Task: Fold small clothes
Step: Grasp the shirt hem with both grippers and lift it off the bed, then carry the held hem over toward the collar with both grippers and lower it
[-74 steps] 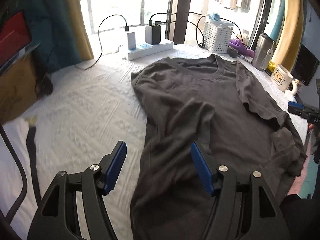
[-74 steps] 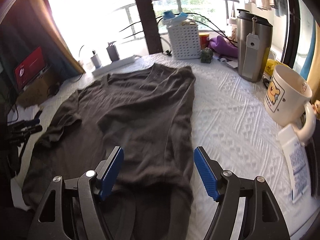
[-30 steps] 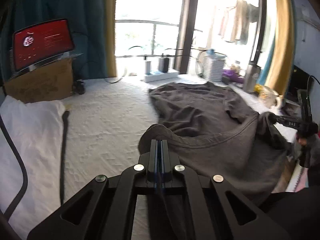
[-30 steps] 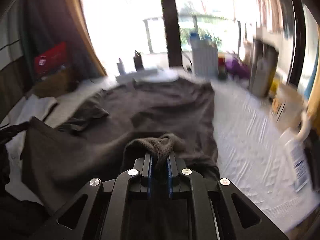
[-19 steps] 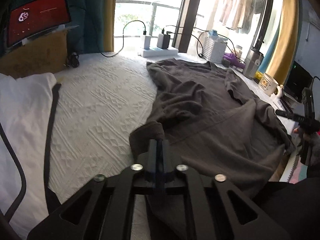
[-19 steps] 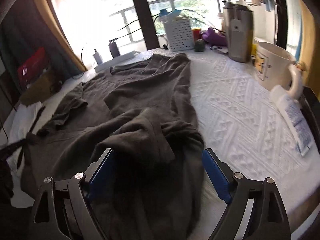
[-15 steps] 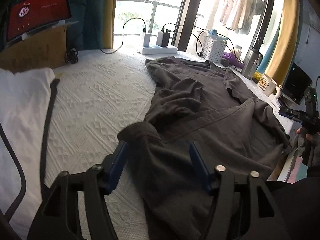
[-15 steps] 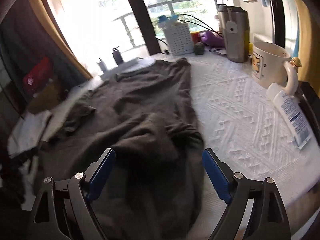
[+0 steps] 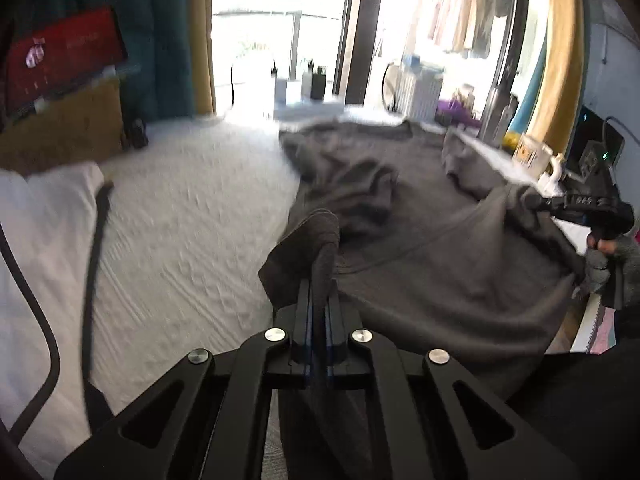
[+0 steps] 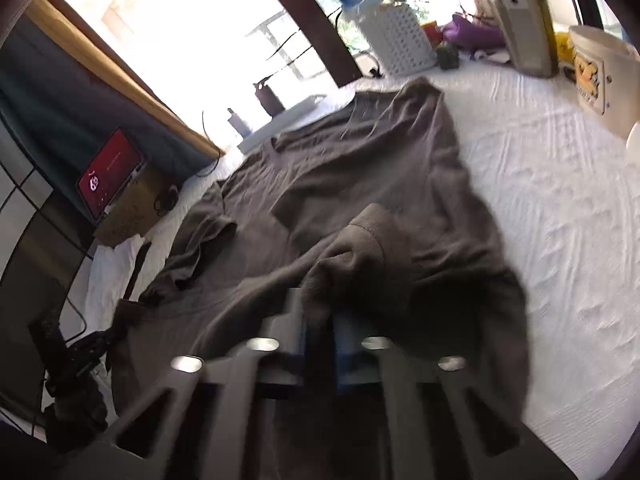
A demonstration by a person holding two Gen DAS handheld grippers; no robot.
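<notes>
A dark grey T-shirt (image 9: 440, 260) lies spread on a white bedspread (image 9: 192, 200), collar at the far end. My left gripper (image 9: 319, 292) is shut on a raised fold of the shirt's near left edge. In the right wrist view the shirt (image 10: 360, 168) bunches up at my right gripper (image 10: 320, 320), whose jaws are closing with a lump of the hem between the blue pads. The picture is blurred and tilted there. From the left wrist view, the right gripper (image 9: 536, 202) grips the shirt's right corner and lifts it into a peak.
A cream mug (image 10: 600, 76), a steel tumbler (image 10: 524, 16) and a white basket (image 10: 400, 36) stand along the right and far side. A power strip (image 10: 288, 116) lies beyond the collar. A white pillow (image 9: 40, 220) and a black strap (image 9: 96, 240) lie at the left.
Both grippers, shut on the shirt a second ago, stood open over it half a second ago and have clamped fabric again. The right view has tilted.
</notes>
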